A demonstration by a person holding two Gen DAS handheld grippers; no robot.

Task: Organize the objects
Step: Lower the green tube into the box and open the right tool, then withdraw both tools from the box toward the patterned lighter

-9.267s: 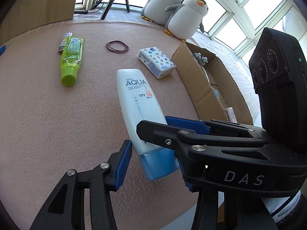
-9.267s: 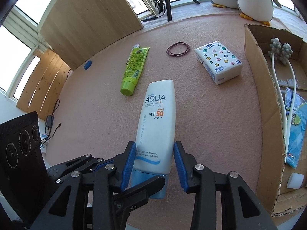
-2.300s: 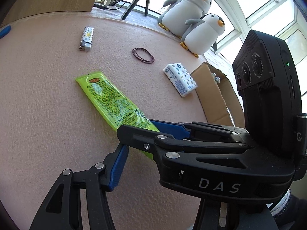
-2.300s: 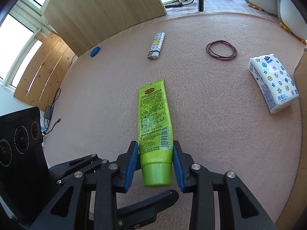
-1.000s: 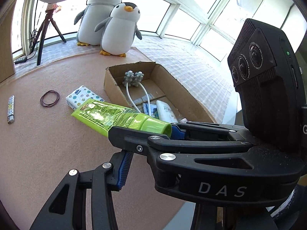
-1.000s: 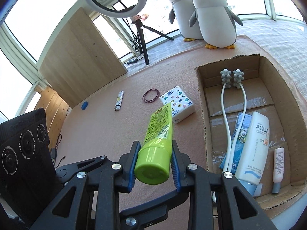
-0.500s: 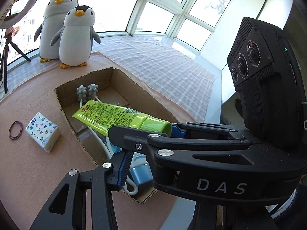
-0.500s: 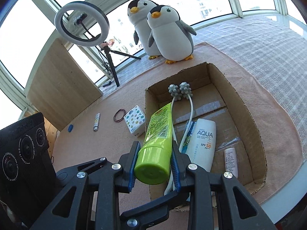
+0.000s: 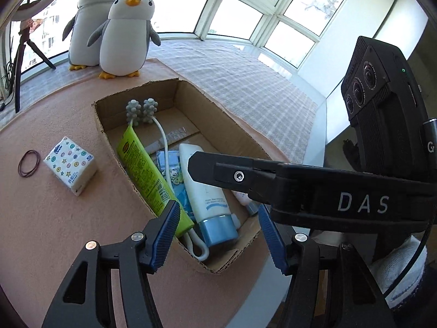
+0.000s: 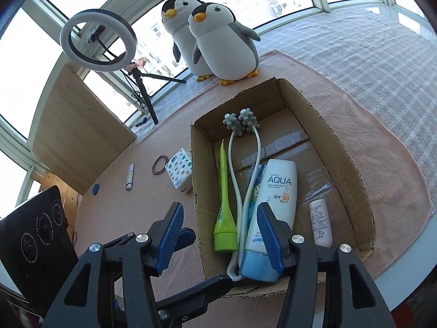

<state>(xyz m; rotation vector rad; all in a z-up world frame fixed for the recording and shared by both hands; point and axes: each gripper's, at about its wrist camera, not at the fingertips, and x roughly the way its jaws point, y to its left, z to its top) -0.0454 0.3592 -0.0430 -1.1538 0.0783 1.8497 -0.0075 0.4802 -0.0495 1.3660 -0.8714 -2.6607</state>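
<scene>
We hold our right hand-held gripper (image 10: pixel 218 235) spread wide and empty above the near end of the cardboard box (image 10: pixel 352 175), its blue pads (image 10: pixel 170 235) well apart. Between and just ahead of them the green tube (image 10: pixel 224 205) lies inside the box along its left wall, cap toward us, touching neither pad. Just to the right of the tube runs the white looped massager (image 10: pixel 235 169), its two grey knobbed heads at the far end of the box. Right of that lies the white sunscreen bottle (image 10: pixel 278 191) with its blue cap nearest us, partly behind our right pad, on top of a blue packet (image 10: pixel 255 188). Further right sits a small pale tube (image 10: pixel 321 222) on the box floor.

Our left hand-held gripper (image 9: pixel 218 235) also stands wide open with nothing in it, hovering over the near end of the same box, and the black body of the right tool crosses in front of it.

To the left of the box, on the pink table (image 10: pixel 131 213), we see a patterned tissue pack (image 10: pixel 180 173) just beside the box wall, then dark rubber bands (image 10: pixel 160 165), a lighter (image 10: pixel 129 180) and a small blue object (image 10: pixel 95 189) further left. Two plush penguins (image 10: pixel 218 38) stand beyond the far end of the box, with a ring light (image 10: pixel 98 41) on a tripod to their left.
</scene>
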